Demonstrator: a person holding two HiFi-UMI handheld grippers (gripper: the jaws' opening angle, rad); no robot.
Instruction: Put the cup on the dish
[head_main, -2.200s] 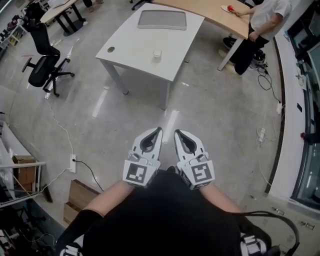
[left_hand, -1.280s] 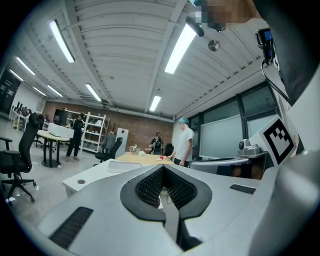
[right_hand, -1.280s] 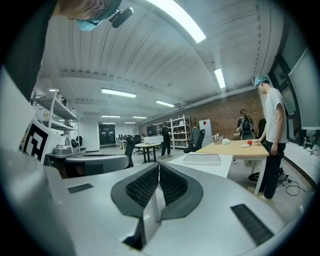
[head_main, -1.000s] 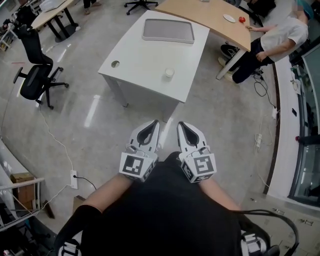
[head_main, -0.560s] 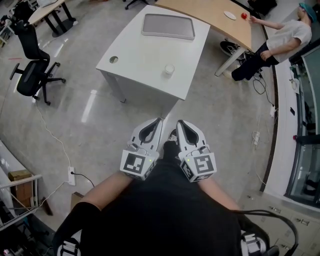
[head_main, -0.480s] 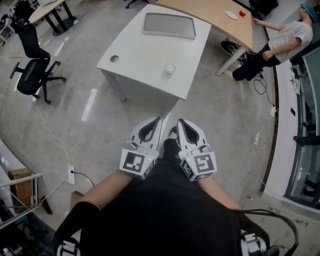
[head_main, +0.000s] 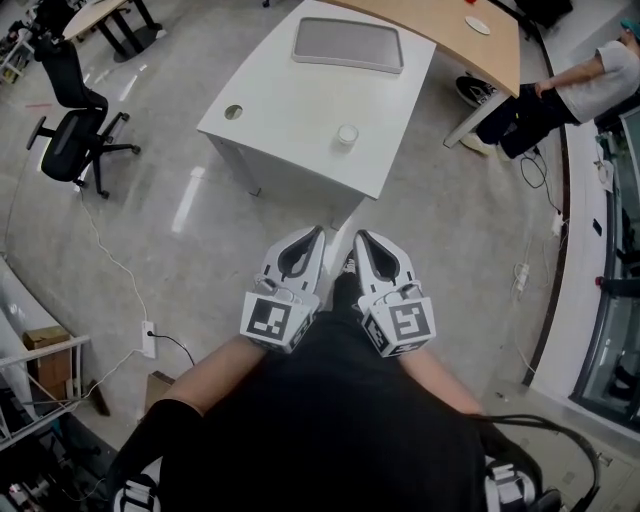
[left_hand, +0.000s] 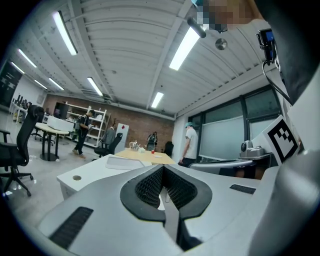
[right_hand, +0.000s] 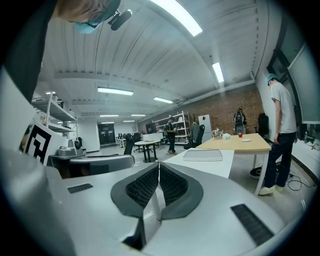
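Note:
A small white cup stands near the close right edge of a white table. At the table's far end lies a flat grey rectangular dish, also seen in the left gripper view and the right gripper view. My left gripper and right gripper are held side by side close to my body, over the floor and well short of the table. On both, the jaws are shut with nothing between them.
A curved wooden table with a small white plate stands behind the white one. A person is at the far right. A black office chair stands at the left. Cables and a wall socket lie on the floor.
The white table sits a little nearer and more to the right in the head view. The person at the right has slid toward the frame's edge. Both grippers stay shut, side by side.

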